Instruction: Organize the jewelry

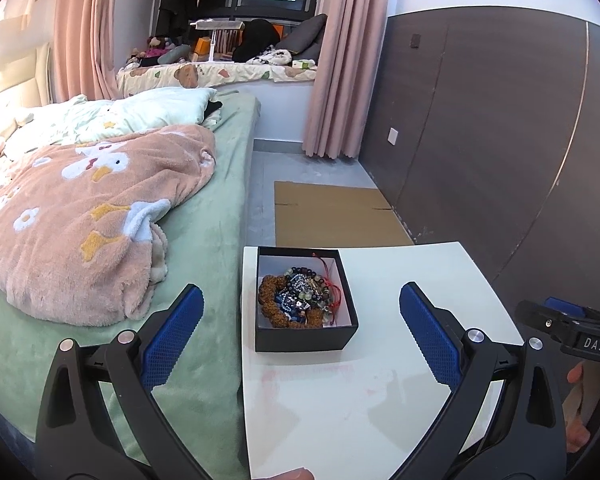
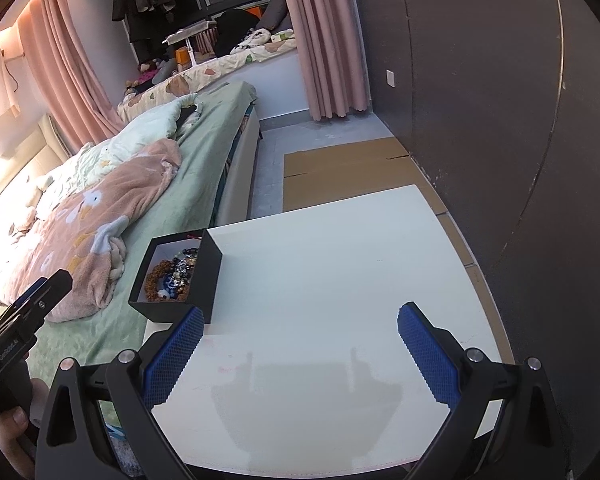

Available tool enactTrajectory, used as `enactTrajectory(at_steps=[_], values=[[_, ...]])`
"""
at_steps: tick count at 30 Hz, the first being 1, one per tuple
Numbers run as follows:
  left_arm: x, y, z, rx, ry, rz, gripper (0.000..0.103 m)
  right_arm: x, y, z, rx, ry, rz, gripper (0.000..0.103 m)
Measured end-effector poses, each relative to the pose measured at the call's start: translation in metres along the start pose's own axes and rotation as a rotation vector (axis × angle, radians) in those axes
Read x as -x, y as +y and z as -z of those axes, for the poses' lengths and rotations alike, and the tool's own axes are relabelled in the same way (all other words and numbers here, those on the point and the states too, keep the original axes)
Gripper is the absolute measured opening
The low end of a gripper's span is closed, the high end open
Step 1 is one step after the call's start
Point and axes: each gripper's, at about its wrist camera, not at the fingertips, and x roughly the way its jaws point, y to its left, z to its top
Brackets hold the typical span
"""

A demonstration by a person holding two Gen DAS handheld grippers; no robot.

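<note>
A black open box (image 1: 305, 339) stands at the far left corner of a white table (image 1: 380, 408). It holds a tangle of jewelry (image 1: 300, 298): brown bead bracelets, dark and clear beads, red cord. My left gripper (image 1: 300, 320) is open and empty, its blue fingers either side of the box, nearer than it. The box (image 2: 204, 280) and the jewelry (image 2: 172, 276) also show in the right wrist view at the left. My right gripper (image 2: 298, 338) is open and empty above the white table (image 2: 340, 280), to the right of the box.
A bed (image 1: 204, 208) with a green sheet and a pink fleece blanket (image 1: 88, 216) lies left of the table. Flat cardboard (image 1: 332, 212) covers the floor beyond the table. A dark panelled wall (image 1: 500, 140) stands on the right.
</note>
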Motion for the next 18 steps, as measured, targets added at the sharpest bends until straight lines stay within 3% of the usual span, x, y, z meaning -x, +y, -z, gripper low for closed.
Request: enactTrajectory(at_steps=[18], values=[[-0.0099, 0.0016, -0.0017, 0.017, 0.006, 0.005, 0.098, 0.0017, -0.0080, 0.0000, 0.000, -0.002, 0.009, 0.095]])
